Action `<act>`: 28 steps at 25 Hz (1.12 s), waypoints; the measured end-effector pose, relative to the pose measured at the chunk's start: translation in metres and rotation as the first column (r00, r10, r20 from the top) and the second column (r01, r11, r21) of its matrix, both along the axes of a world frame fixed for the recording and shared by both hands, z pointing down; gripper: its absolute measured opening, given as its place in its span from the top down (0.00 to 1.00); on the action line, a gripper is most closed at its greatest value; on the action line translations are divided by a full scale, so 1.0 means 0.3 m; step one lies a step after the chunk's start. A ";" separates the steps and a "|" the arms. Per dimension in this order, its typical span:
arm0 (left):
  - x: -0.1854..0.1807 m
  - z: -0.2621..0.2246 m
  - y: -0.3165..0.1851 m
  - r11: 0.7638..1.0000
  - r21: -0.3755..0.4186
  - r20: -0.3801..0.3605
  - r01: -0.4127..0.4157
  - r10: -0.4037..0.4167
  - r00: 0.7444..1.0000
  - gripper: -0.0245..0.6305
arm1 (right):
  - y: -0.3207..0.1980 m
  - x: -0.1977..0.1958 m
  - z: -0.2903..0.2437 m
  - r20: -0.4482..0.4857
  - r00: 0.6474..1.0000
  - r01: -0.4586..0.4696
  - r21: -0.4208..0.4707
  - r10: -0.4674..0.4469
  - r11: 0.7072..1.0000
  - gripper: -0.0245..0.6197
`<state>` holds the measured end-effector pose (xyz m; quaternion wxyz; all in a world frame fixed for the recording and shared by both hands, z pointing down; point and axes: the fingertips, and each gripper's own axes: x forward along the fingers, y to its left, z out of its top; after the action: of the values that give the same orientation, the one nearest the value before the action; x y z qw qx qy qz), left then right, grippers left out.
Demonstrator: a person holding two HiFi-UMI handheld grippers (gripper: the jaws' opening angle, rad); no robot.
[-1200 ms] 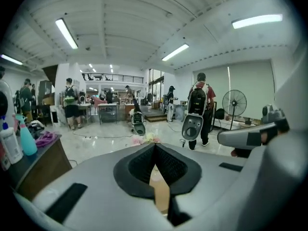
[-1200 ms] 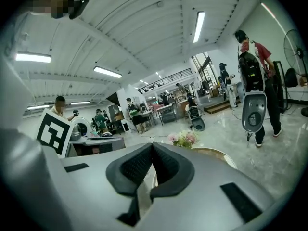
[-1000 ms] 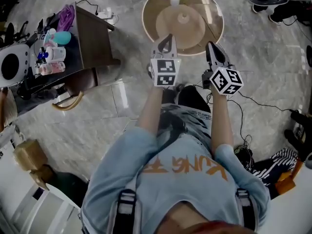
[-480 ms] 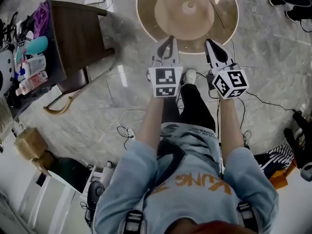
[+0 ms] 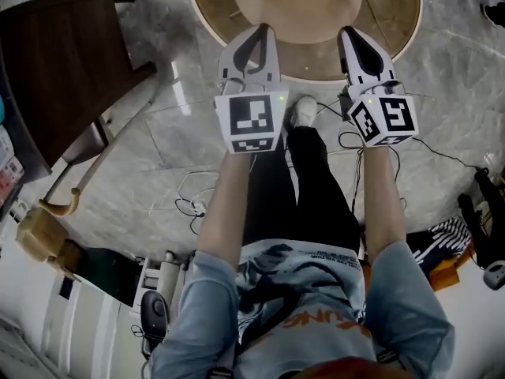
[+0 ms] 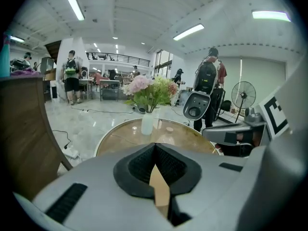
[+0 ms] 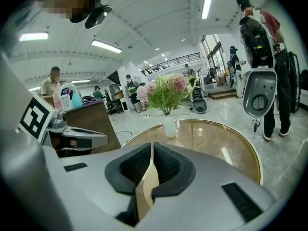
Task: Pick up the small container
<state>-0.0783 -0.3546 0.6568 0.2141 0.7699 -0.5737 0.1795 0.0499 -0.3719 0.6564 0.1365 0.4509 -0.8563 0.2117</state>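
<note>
Grey-veined marble floor (image 5: 158, 156) surrounds an amber-brown round table (image 5: 390, 14) at twelve o'clock, a dark brown desk (image 5: 55, 61) at ten, a pale blue, orange-lettered shirt (image 5: 410, 314) at six.

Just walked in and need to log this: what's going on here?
A person stands at a round glass table, a gripper in each hand, both pointed toward it. The left hand-held gripper is shut and empty. The right hand-held gripper is empty too, its jaws barely apart, having just been opening. A vase of flowers stands on the table.

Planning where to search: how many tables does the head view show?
2: a round glass table top centre, a dark wooden table upper left. Others may be off-frame.
</note>
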 end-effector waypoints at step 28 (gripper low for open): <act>0.015 0.324 -0.047 1.000 0.015 -0.069 -0.013 0.014 0.998 0.93 | -0.412 -0.107 0.312 -0.175 0.984 -0.004 0.236 0.046 0.972 0.72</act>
<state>-0.0739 -0.3687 0.7540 0.2270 0.7811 -0.5620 0.1502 0.0179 -0.4955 0.7500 0.1559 0.4918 -0.8538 0.0695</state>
